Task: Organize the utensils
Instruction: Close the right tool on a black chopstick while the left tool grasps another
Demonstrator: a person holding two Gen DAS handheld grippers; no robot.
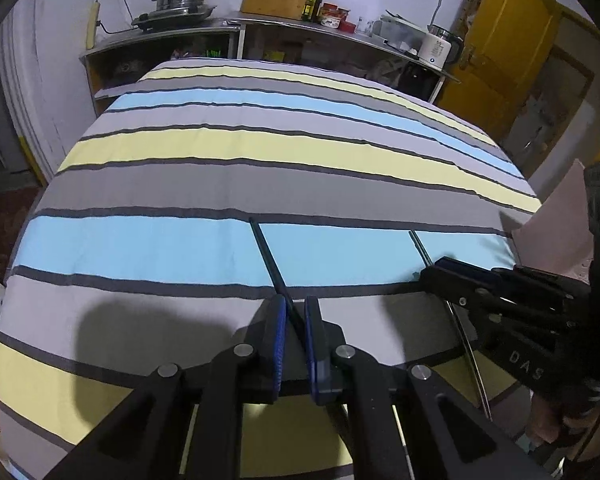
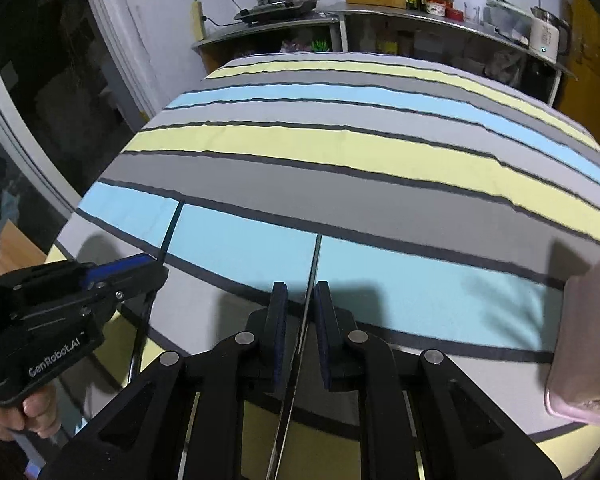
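While each gripper carries one utensil clear of the striped table, the left gripper fingers clamp a dark chopstick pointing to eleven o'clock; the right gripper fingers pinch a silver chopstick pointing to twelve, probably for pairing.

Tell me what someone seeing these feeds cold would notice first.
The wide cloth striped in blue, yellow and grey fills both views. Each gripper pinches one thin rod-like utensil over its near blue band: the left gripper a dark slender stick, the right gripper a shiny metal one. A pink box sits at the right edge.
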